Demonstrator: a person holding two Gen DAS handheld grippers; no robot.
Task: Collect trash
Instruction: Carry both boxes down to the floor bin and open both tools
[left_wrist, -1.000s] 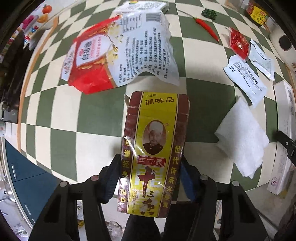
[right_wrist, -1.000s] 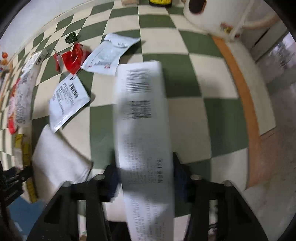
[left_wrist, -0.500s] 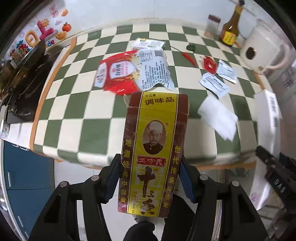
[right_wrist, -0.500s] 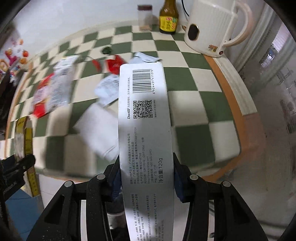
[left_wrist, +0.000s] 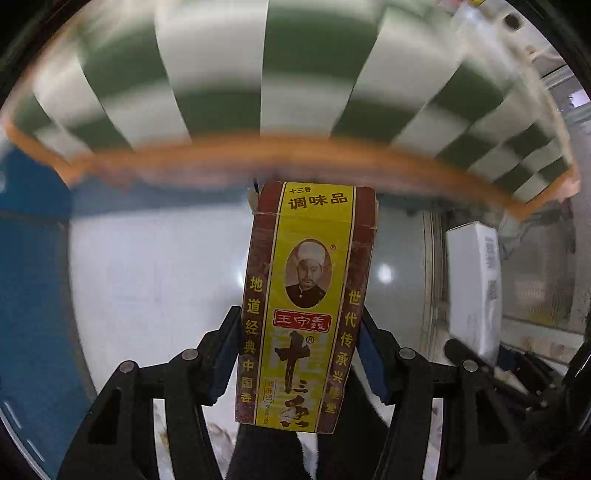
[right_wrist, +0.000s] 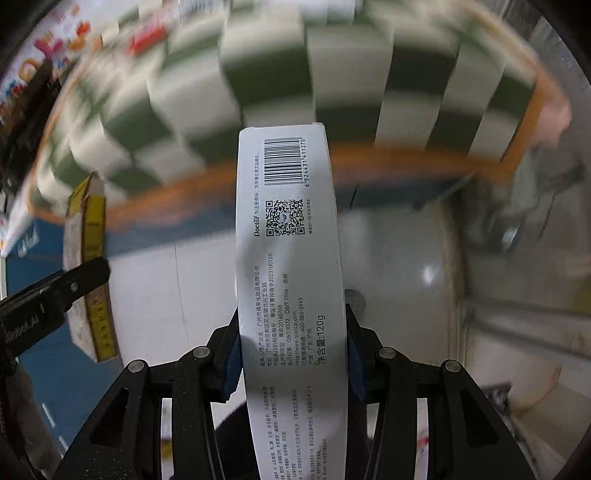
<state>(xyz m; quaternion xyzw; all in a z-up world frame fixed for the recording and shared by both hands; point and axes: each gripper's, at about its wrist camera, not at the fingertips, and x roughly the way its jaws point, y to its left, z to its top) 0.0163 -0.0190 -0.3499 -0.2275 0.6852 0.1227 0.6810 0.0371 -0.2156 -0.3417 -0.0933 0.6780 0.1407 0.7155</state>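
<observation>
My left gripper (left_wrist: 299, 354) is shut on a yellow and brown spice box (left_wrist: 306, 288), its blue pads pressing the box's two sides. My right gripper (right_wrist: 291, 354) is shut on a long white toothpaste box (right_wrist: 288, 258) with a barcode and QR code. Both grippers point down, past the table's edge, over a pale glossy floor. In the right wrist view the spice box (right_wrist: 88, 273) and the left gripper's finger (right_wrist: 55, 291) show at the left. The white box (left_wrist: 474, 284) shows at the right of the left wrist view.
The green and white checkered tablecloth (left_wrist: 306, 70) with its orange edge (left_wrist: 295, 155) fills the top, blurred by motion. A blue cabinet front (left_wrist: 33, 295) stands at the left. Pale floor (right_wrist: 406, 258) lies below, with a window frame or wall base (right_wrist: 517, 332) at the right.
Both grippers, each still holding its box, have left the table top, moving back past its orange edge and lower. The litter on the cloth has dropped out of the left view.
</observation>
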